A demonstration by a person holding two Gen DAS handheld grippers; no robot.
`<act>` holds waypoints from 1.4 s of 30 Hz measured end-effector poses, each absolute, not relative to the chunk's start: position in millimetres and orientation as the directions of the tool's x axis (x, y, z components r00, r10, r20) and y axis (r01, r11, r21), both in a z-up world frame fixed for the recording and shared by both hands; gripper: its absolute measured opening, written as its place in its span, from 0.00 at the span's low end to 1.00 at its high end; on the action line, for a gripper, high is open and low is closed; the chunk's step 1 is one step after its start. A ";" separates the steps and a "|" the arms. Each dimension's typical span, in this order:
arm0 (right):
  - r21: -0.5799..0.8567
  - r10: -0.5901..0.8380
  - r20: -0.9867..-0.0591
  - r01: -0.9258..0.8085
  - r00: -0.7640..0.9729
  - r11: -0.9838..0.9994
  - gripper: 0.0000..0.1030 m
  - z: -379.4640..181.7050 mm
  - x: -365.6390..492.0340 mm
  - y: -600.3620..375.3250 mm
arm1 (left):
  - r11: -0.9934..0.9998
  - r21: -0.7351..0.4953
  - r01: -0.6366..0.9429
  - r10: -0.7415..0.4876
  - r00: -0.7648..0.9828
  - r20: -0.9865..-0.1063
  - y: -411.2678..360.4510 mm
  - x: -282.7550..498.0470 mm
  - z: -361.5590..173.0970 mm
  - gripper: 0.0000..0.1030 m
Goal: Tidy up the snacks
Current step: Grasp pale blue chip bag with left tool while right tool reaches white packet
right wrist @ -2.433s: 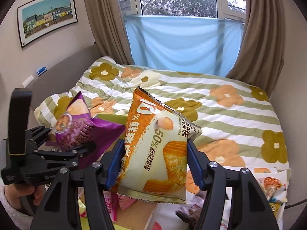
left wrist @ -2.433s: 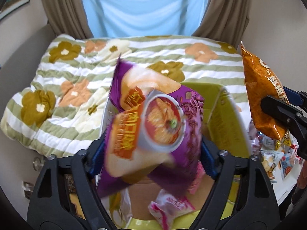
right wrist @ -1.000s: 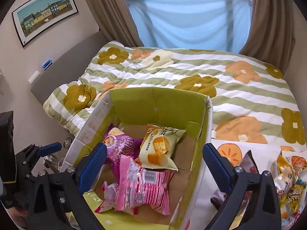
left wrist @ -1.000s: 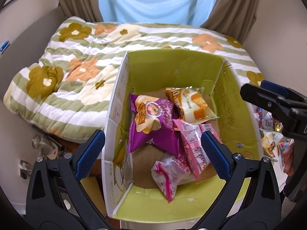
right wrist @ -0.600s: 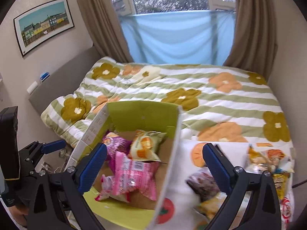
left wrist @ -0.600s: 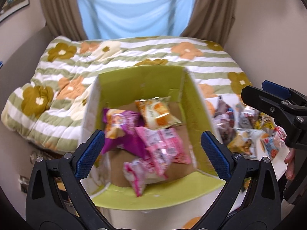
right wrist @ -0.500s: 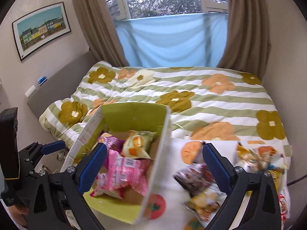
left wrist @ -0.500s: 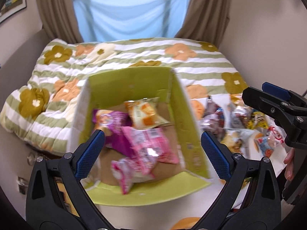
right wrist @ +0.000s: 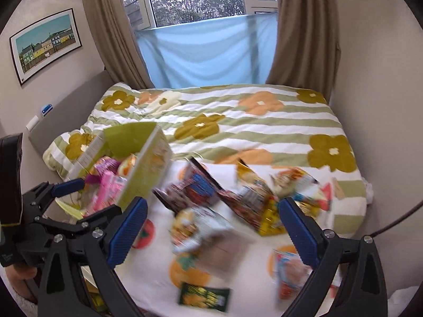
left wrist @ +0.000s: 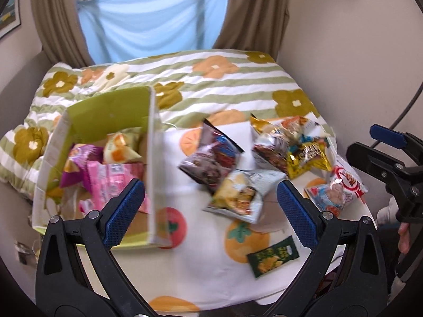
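A green cardboard box [left wrist: 152, 142] [right wrist: 144, 169] stands at the left and holds a purple bag [left wrist: 76, 163], a pink bag [left wrist: 111, 177] and an orange-and-white bag [left wrist: 119, 148]. Loose snack packets lie on the fruit-print cloth [left wrist: 206, 259]: a dark bag [left wrist: 211, 158] [right wrist: 190, 187], a white chip bag [left wrist: 240, 195], a yellow-and-brown pile [left wrist: 290, 150], a red-and-white bag [left wrist: 341, 187] and a small green packet [left wrist: 272, 256] [right wrist: 203, 293]. My left gripper [left wrist: 208, 208] is open and empty above the cloth. My right gripper [right wrist: 211, 227] is open and empty too, and shows at the right edge [left wrist: 386, 158] of the left wrist view.
A bed with a striped flower quilt [right wrist: 238, 121] lies behind the cloth. Brown curtains [right wrist: 304, 31] and a blue sheet [right wrist: 206, 52] cover the window. Walls close in on both sides. A hand [right wrist: 18, 277] holds the left gripper's handle.
Both grippers let go of the purple and orange bags, which now lie in the box. Both views then swung right, from the box toward the loose packets on the cloth.
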State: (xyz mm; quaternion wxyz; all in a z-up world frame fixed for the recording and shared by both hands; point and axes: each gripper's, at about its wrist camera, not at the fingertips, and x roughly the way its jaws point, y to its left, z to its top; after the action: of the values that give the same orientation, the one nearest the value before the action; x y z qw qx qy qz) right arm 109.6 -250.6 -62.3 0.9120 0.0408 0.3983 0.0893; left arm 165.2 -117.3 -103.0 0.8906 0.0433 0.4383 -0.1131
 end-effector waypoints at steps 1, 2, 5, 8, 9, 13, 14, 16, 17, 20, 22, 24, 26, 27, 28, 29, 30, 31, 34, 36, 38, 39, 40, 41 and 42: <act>0.146 0.195 -0.724 -0.129 0.661 0.981 0.96 -66.9 105.2 -258.9 | 0.969 -0.021 0.246 -0.166 0.587 -0.793 -123.0 164.9 -105.7 0.97; 0.139 0.186 -0.729 -0.123 0.659 0.983 0.96 -70.2 102.2 -262.1 | 0.966 -0.017 0.257 -0.169 0.580 -0.797 -132.2 164.8 -110.3 0.97; 0.103 0.143 -0.741 -0.099 0.656 0.990 0.96 -84.1 93.9 -273.6 | 0.957 -0.014 0.291 -0.181 0.557 -0.810 -145.5 165.8 -121.4 0.97; 0.089 0.129 -0.757 -0.095 0.640 0.991 0.96 -102.9 93.1 -278.6 | 0.947 -0.009 0.322 -0.186 0.524 -0.831 -155.0 176.0 -138.5 0.97; 0.091 0.132 -0.762 -0.097 0.634 0.991 0.96 -109.9 93.1 -279.7 | 0.944 -0.009 0.329 -0.187 0.515 -0.836 -157.1 179.4 -143.2 0.97; 0.121 0.154 -0.789 -0.096 0.595 0.988 0.96 -147.7 97.3 -275.5 | 0.927 -0.004 0.376 -0.193 0.465 -0.864 -167.4 195.9 -167.2 0.97; 0.130 0.161 -0.791 -0.095 0.590 0.987 0.96 -154.1 98.3 -274.2 | 0.922 -0.003 0.388 -0.196 0.458 -0.867 -169.9 198.5 -173.1 0.97; 0.142 0.171 -0.793 -0.096 0.584 0.985 0.96 -172.9 100.6 -268.3 | 0.910 -0.002 0.415 -0.199 0.432 -0.880 -174.5 204.9 -188.0 0.97; 0.139 0.171 -0.793 -0.099 0.585 0.985 0.96 -178.9 100.5 -264.9 | 0.906 0.000 0.424 -0.198 0.424 -0.884 -176.5 207.8 -194.7 0.97; 0.131 0.175 -0.794 -0.118 0.583 0.984 0.96 -200.3 101.5 -251.6 | 0.895 0.002 0.446 -0.195 0.395 -0.898 -181.3 216.9 -214.8 0.97; 0.129 0.178 -0.797 -0.125 0.578 0.984 0.96 -211.9 102.0 -245.4 | 0.890 0.003 0.456 -0.192 0.381 -0.904 -183.6 221.0 -226.7 0.97; 0.130 0.181 -0.799 -0.130 0.574 0.983 0.96 -222.3 103.2 -239.6 | 0.886 0.007 0.463 -0.186 0.370 -0.910 -185.1 223.9 -237.0 0.97; 0.139 0.187 -0.800 -0.126 0.571 0.982 0.96 -230.5 104.7 -235.7 | 0.886 0.015 0.463 -0.175 0.365 -0.915 -184.8 225.8 -245.1 0.97; 0.143 0.190 -0.801 -0.127 0.567 0.982 0.96 -233.5 105.7 -233.8 | 0.886 0.016 0.463 -0.172 0.361 -0.917 -183.9 227.0 -248.8 0.96; 0.139 0.186 -0.805 -0.126 0.563 0.982 0.96 -236.6 106.9 -231.2 | 0.887 0.016 0.462 -0.169 0.357 -0.919 -182.6 228.1 -252.2 0.96; 0.128 0.174 -0.809 -0.121 0.561 0.984 0.96 -239.6 108.5 -228.4 | 0.887 0.018 0.461 -0.164 0.352 -0.921 -181.6 229.2 -256.0 0.96; 0.127 0.168 -0.813 -0.112 0.558 0.985 0.96 -242.1 109.9 -226.8 | 0.886 0.018 0.463 -0.163 0.348 -0.923 -181.1 229.8 -258.6 0.96; 0.137 0.172 -0.815 -0.105 0.553 0.985 0.96 -244.4 111.7 -226.0 | 0.886 0.017 0.464 -0.162 0.345 -0.925 -180.4 231.0 -261.5 0.95; 0.157 0.173 -0.822 -0.077 0.543 0.985 0.96 -248.2 117.8 -223.9 | 0.886 -0.018 0.463 -0.186 0.320 -0.929 -175.8 234.9 -267.3 0.84; 0.166 0.178 -0.831 -0.070 0.528 0.984 0.96 -250.9 119.9 -221.6 | 0.886 -0.036 0.462 -0.200 0.310 -0.930 -174.3 236.8 -270.1 0.79; 0.156 0.169 -0.839 -0.070 0.517 0.985 0.96 -252.7 120.4 -217.7 | 0.883 -0.046 0.467 -0.211 0.307 -0.928 -173.2 237.0 -269.9 0.75; 0.144 0.159 -0.844 -0.069 0.513 0.987 0.96 -252.9 120.7 -216.3 | 0.882 -0.050 0.469 -0.214 0.305 -0.928 -172.8 236.6 -269.8 0.74; 0.133 0.150 -0.847 -0.070 0.510 0.989 0.96 -252.5 120.9 -215.4 | 0.882 -0.054 0.468 -0.218 0.303 -0.928 -172.1 236.5 -269.7 0.74; 0.127 0.145 -0.850 -0.069 0.507 0.989 0.96 -251.7 121.1 -215.5 | 0.882 -0.061 0.467 -0.222 0.300 -0.928 -170.6 236.7 -269.4 0.73; 0.122 0.140 -0.852 -0.067 0.505 0.990 0.96 -251.4 120.8 -215.4 | 0.883 -0.065 0.465 -0.226 0.299 -0.927 -168.9 236.9 -269.2 0.69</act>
State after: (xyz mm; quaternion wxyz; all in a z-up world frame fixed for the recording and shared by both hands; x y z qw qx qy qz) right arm 120.8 -215.4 -251.4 0.8666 0.0366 0.4941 0.0596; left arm 236.9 -168.9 -269.2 0.7984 0.1084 0.5513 -0.2164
